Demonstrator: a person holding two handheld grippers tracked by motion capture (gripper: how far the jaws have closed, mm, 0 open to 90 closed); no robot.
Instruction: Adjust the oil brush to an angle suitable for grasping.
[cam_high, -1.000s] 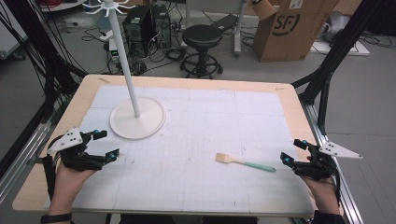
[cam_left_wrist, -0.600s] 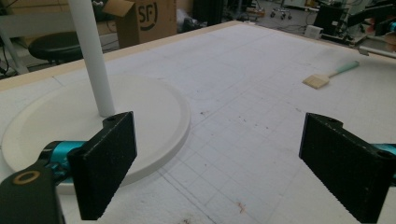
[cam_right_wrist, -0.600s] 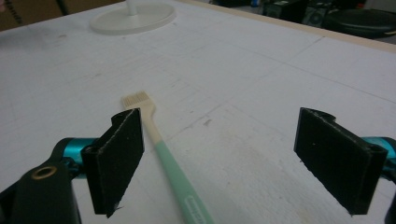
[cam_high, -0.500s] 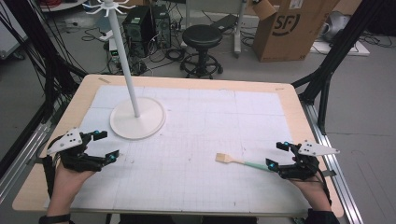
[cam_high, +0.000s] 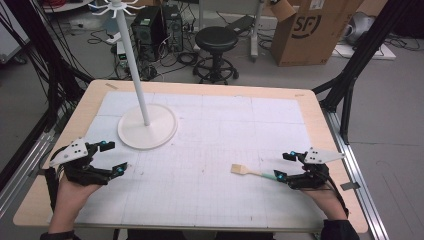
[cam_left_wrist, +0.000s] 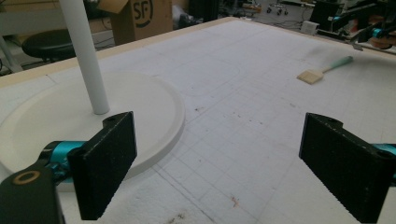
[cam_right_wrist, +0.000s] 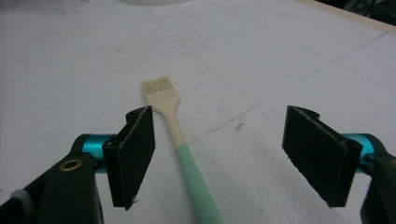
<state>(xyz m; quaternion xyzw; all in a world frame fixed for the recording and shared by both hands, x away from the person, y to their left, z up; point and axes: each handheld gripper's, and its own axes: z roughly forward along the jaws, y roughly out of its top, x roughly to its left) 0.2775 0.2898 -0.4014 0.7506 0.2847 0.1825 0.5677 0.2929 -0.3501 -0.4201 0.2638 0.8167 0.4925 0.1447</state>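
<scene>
Change: my right tongs (cam_high: 281, 166) have slid in from the counter's (cam_high: 210, 215) right edge and now straddle the brush (cam_high: 252, 173) handle.
Right tongs: jaws just been narrowing, apart, handle between them, pads not touching it.
Brush: flat on the counter, bristles toward the white stand (cam_high: 147, 126).
Left tongs (cam_high: 113, 156): wide apart, empty, resting near the stand base.
Meaning: I judge the grasp is imminent.

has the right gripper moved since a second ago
Yes. In the high view the right gripper has slid left from the table's right edge to the brush, whose green handle lies between its closing jaws, not yet gripped.
</scene>
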